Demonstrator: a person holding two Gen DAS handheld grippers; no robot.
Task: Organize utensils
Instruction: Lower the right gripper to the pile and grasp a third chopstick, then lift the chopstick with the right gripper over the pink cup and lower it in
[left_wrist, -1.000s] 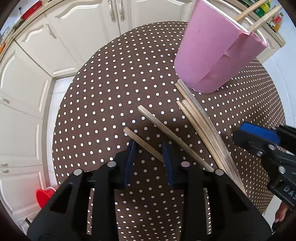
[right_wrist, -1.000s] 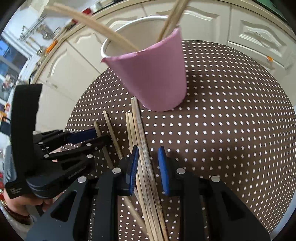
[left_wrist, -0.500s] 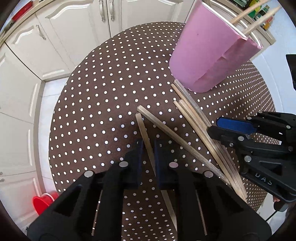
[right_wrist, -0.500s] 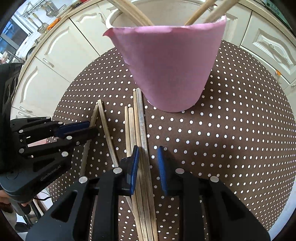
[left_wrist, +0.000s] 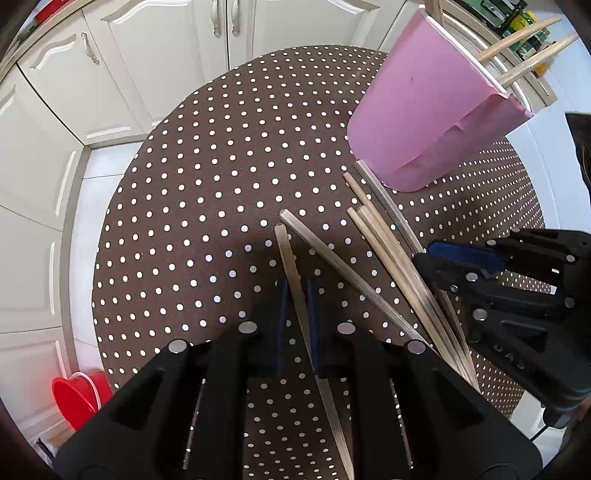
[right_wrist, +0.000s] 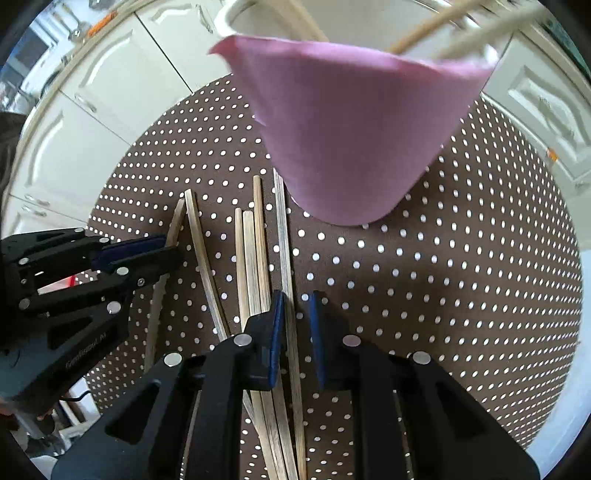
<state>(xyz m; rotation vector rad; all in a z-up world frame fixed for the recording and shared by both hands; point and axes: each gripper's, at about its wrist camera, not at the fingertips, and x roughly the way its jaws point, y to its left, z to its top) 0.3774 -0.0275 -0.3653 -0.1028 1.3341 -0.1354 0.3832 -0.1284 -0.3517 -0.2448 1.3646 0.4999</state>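
Several wooden chopsticks lie on a round brown polka-dot table, in front of a pink holder with chopsticks standing in it. My left gripper is shut on one chopstick at the left of the group. My right gripper is partly open around the rightmost chopstick of the bundle, close to the holder. Each gripper shows in the other's view: the left gripper and the right gripper.
White kitchen cabinets stand behind and to the left of the table. A red bucket sits on the floor at lower left. The table's right half holds nothing but the cloth.
My left gripper closed on the leftmost chopstick, which turned to point away from me. My right gripper moved forward along the bundle toward the pink holder.
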